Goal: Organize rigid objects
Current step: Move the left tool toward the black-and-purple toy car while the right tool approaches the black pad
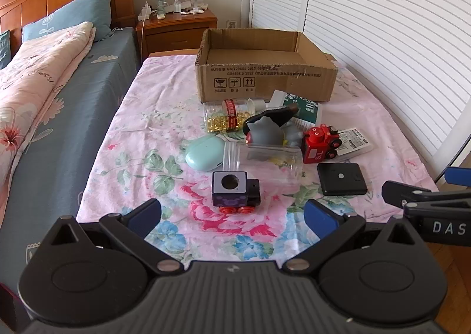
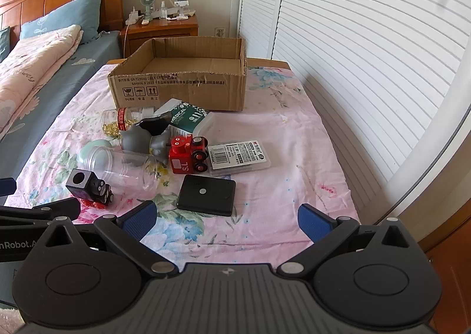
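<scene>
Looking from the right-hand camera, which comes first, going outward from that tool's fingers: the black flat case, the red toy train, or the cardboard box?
1. Black flat case: nearest, just ahead of the open right gripper.
2. Red toy train: behind it, mid-table.
3. Cardboard box: farthest, at the table's far end.

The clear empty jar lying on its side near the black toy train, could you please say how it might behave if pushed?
The clear jar lies on its side, so it would probably roll. It looks empty, hence likely light. Its smooth wall may slip.
</scene>
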Demonstrator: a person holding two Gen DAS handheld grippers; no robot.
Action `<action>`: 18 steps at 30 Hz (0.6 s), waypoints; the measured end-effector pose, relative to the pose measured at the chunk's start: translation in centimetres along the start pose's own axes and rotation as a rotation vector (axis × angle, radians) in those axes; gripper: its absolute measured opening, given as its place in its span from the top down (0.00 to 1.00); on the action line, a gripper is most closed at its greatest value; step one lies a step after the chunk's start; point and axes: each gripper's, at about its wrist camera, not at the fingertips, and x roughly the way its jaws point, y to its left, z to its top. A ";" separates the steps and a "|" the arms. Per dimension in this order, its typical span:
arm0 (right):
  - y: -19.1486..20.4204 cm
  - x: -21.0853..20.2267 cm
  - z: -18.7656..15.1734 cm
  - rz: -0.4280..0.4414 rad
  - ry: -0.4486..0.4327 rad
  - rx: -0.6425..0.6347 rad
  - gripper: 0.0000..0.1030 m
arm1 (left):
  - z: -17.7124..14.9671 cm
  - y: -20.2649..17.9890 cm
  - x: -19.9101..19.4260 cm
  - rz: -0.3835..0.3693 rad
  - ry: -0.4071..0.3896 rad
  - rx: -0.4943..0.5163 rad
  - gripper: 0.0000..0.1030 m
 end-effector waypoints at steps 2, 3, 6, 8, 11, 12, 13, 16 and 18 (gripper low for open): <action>0.0 0.0 0.0 -0.001 0.000 0.000 0.00 | 0.0 0.1 0.1 -0.005 0.003 0.000 0.01; 0.0 0.0 0.0 -0.001 -0.001 -0.001 0.00 | 0.0 0.1 0.1 -0.007 0.004 0.000 0.01; 0.0 0.0 0.1 -0.004 -0.003 -0.002 0.00 | 0.0 0.1 0.1 -0.009 0.003 0.000 0.01; 0.0 0.1 0.1 -0.004 -0.004 -0.004 0.00 | 0.0 0.1 0.2 -0.009 0.002 0.002 0.01; 0.0 0.1 0.1 -0.004 -0.005 -0.004 0.00 | 0.1 0.1 0.3 -0.010 0.002 0.007 0.01; 0.0 0.1 0.1 -0.005 -0.005 -0.004 0.00 | 0.1 0.1 0.3 -0.011 0.001 0.008 0.01; 0.0 0.2 0.2 -0.006 -0.005 -0.005 0.00 | 0.2 0.1 0.4 -0.012 0.003 0.009 0.01; 0.0 0.3 0.2 -0.008 -0.005 -0.007 0.00 | 0.2 0.0 0.5 -0.014 0.003 0.013 0.01; 0.0 0.3 0.3 -0.009 -0.007 -0.008 0.00 | 0.3 0.0 0.6 -0.014 0.000 0.020 0.01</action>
